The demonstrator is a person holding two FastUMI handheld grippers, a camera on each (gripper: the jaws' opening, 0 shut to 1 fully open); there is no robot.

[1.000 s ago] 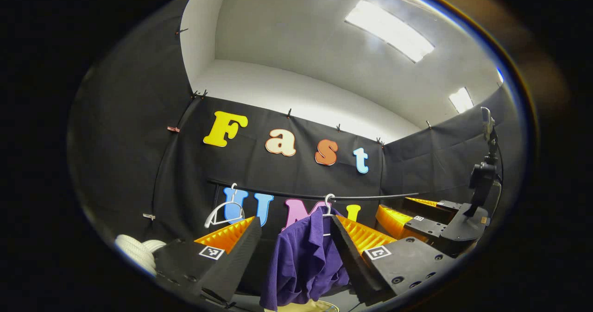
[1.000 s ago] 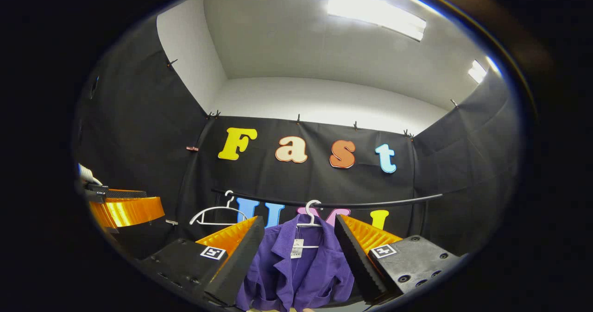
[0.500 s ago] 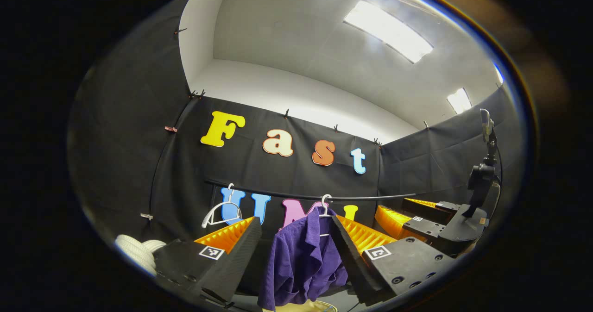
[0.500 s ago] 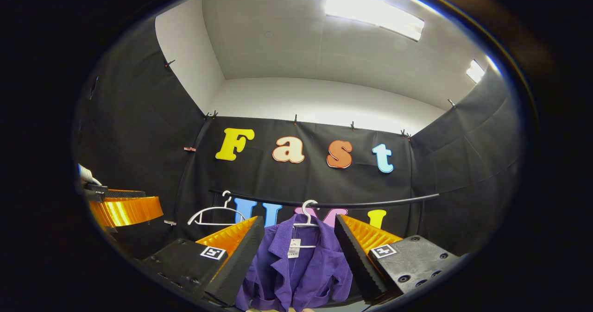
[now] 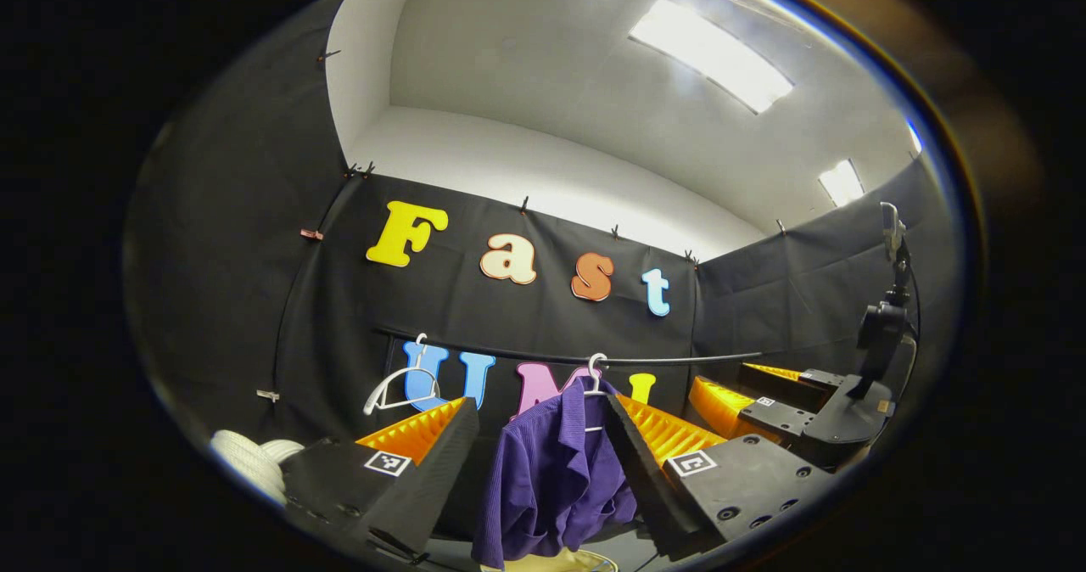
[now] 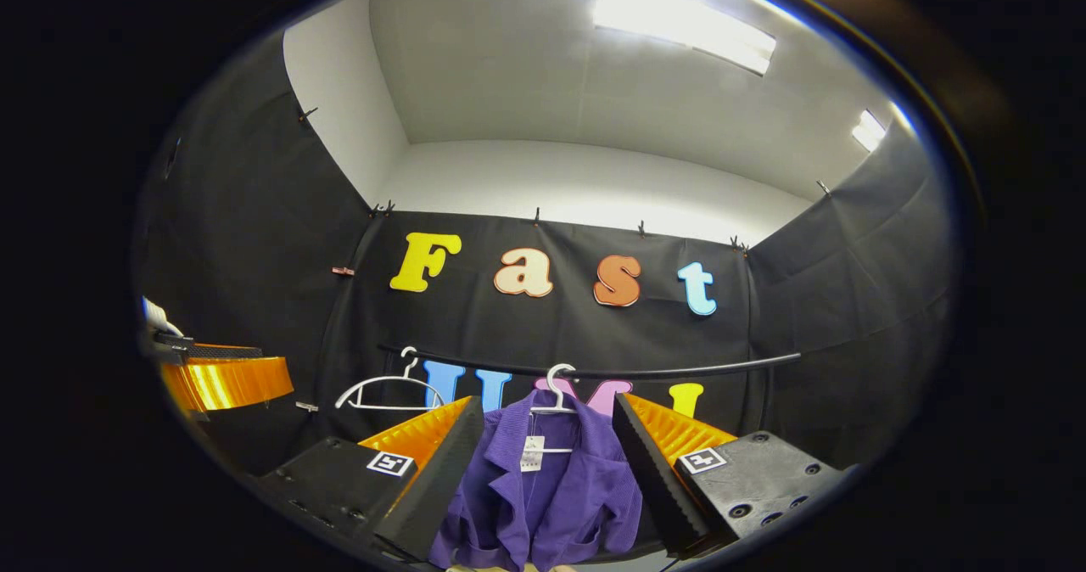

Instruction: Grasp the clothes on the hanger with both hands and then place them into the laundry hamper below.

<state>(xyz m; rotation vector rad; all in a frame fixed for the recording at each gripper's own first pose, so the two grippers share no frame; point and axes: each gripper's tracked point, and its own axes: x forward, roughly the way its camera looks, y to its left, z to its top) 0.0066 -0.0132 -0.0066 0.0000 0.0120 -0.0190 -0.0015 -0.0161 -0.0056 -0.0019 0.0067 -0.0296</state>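
Note:
A purple ribbed shirt hangs on a white hanger from a black rail. In the left gripper view it shows through the gap of my open left gripper, farther off and untouched. My right gripper stands to the right of the shirt, open. In the right gripper view the same shirt, with a white tag, hangs beyond my open right gripper. My left gripper shows at the far left. A pale hamper rim peeks out under the shirt.
An empty white hanger hangs on the rail left of the shirt; it is the same empty hanger in the right gripper view. A white ribbed thing lies at the lower left. A black mount rises from the right gripper.
Both views have drifted slightly, so the shirt and hangers sit a little further left. Both grippers stay open and nothing has been taken hold of.

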